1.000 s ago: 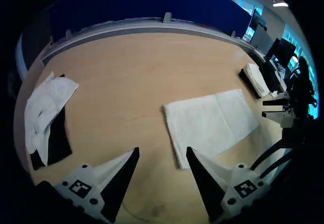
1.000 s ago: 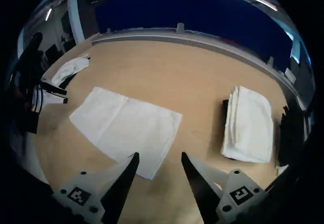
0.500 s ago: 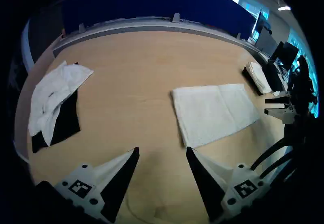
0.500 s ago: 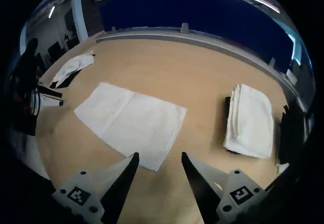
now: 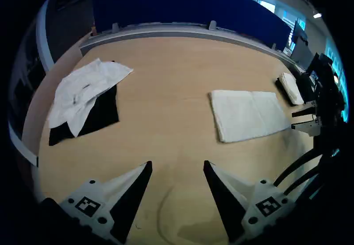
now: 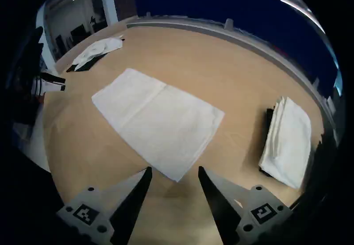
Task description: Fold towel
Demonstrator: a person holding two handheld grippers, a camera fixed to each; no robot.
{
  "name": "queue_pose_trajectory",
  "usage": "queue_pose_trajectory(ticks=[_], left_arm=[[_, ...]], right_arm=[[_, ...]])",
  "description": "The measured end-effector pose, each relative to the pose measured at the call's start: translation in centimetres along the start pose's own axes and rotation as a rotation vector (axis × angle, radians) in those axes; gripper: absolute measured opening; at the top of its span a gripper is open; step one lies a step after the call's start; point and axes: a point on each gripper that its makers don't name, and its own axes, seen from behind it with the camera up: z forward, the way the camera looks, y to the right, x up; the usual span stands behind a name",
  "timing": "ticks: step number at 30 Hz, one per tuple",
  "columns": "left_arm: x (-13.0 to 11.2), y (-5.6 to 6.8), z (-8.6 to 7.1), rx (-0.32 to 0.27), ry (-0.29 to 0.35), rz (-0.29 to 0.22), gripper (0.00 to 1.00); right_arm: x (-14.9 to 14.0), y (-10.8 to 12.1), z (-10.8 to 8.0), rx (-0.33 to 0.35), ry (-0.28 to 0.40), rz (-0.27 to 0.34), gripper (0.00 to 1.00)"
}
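While left tongs (image 5: 177,163) and right tongs (image 6: 174,169) gape empty, towel (image 6: 157,121) flat, long axis slanting leftward away from right tongs.

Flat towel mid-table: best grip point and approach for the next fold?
Grip the towel at its near corner, just ahead of the right gripper, coming low from that gripper's side. It lies flat, and that corner points between the open jaws.

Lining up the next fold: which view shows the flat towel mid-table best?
The right gripper view: the flat towel lies large and whole, its near corner just ahead of the right gripper, crease visible. The left gripper view shows it smaller, off to the right.
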Motion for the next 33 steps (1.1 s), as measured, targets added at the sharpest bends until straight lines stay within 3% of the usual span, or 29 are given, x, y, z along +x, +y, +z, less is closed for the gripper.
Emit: queue_pose_trajectory(ticks=[6,12,20,24,33], left_arm=[[-2.3,-1.9,-2.1,0.043,-0.012,-0.034,0.85],[-3.7,-3.3,-3.2,0.068,-0.024,-0.067,0.85],[-3.3,-3.5,-3.4,0.072,-0.014,-0.060,0.85],[-3.3,-3.3,-3.4,0.068,-0.015,-0.059,0.85],[-3.6,-3.0,-3.4,0.064,-0.023,-0.058,0.85]], right_arm=[[-0.7,0.2,0.4,0.013,-0.037,-0.047,0.81],[-0.9,0.2,0.7,0.021,-0.048,-0.057,0.80],[-1.3,-0.1,1.2,0.022,-0.058,-0.068,0.76],[-1.6,-0.1,1.4,0.017,-0.065,-0.076,0.69],[-1.9,0.2,1.6,0.018,-0.070,-0.071,0.33]])
